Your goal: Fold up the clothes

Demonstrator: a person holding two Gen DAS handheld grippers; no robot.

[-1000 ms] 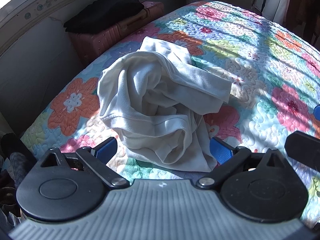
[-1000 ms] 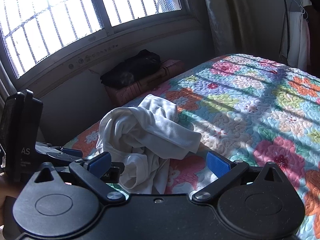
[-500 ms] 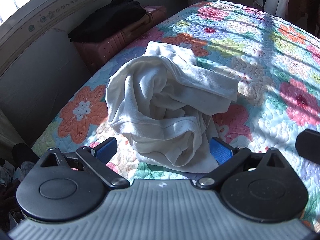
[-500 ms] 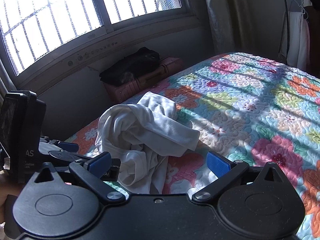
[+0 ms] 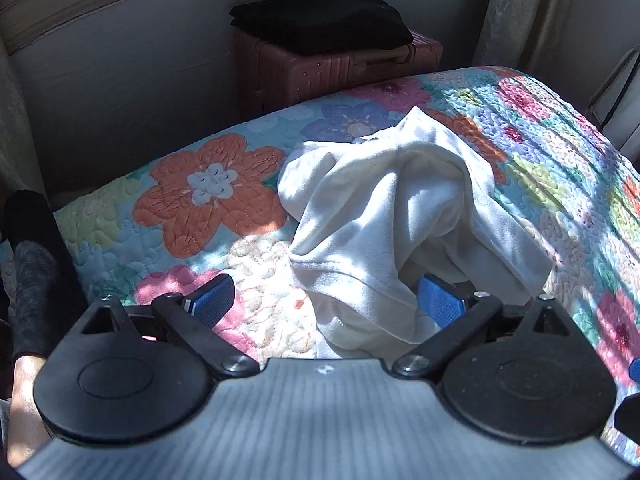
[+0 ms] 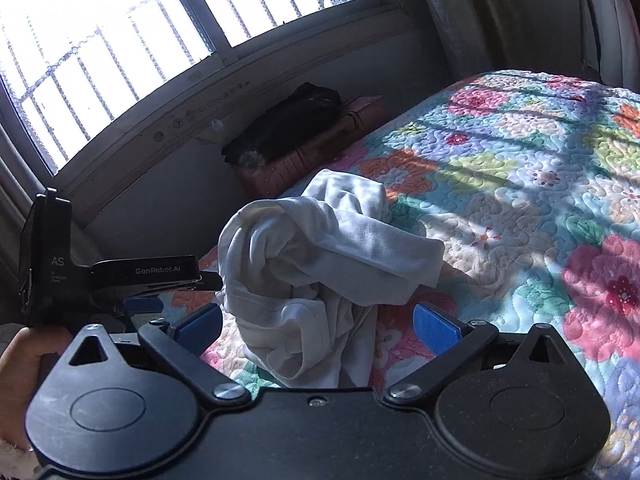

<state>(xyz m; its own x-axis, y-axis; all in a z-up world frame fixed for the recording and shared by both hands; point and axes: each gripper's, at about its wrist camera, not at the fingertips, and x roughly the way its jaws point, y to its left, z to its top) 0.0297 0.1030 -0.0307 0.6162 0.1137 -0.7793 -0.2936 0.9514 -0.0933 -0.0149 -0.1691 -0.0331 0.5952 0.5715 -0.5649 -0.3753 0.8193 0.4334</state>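
A crumpled white garment lies in a heap on the floral quilt, near the bed's corner. My left gripper is open, low over the quilt at the heap's near left side. The garment's hem sags between its blue fingers and drapes over the right one. In the right wrist view the white garment sits straight ahead. My right gripper is open, its fingers on either side of the heap's near end. The left gripper's black body reaches in from the left, its tip at the cloth's edge.
A pink suitcase with folded black clothes on it stands between the bed and the wall under a barred window. A person's hand holds the left gripper. A leg in a dark sock is at far left.
My left gripper has swung left and pushed in to the heap, so the hem now lies between its fingers. The right gripper has edged closer to the garment. Both stay open.
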